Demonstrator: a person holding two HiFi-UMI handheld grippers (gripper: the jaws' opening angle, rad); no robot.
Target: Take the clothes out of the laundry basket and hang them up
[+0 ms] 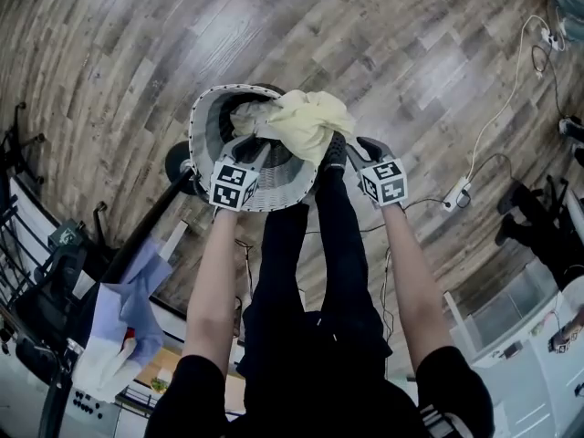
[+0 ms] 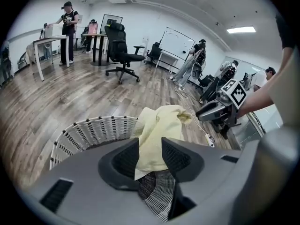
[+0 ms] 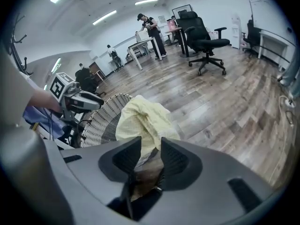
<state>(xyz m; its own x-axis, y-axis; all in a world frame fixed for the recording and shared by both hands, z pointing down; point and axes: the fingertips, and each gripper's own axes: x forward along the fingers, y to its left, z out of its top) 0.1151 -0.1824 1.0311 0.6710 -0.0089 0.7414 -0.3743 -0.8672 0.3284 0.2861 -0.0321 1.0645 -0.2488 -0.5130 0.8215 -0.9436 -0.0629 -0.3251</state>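
Note:
A pale yellow garment (image 1: 306, 121) is bunched over the near rim of the white woven laundry basket (image 1: 196, 130) on the wood floor. My left gripper (image 1: 248, 144) is at the garment's left side and my right gripper (image 1: 351, 149) at its right. In the left gripper view the garment (image 2: 161, 125) hangs down between the parted jaws of the left gripper (image 2: 150, 144), above the basket (image 2: 93, 128). In the right gripper view the garment (image 3: 140, 121) reaches into the gap of the right gripper (image 3: 151, 144), whose jaws also stand apart.
Blue and white clothes (image 1: 128, 308) hang on a dark rack (image 1: 137, 235) at the lower left. A power strip with a white cable (image 1: 456, 192) lies on the floor to the right. An office chair (image 2: 122, 48), desks and several people are further off.

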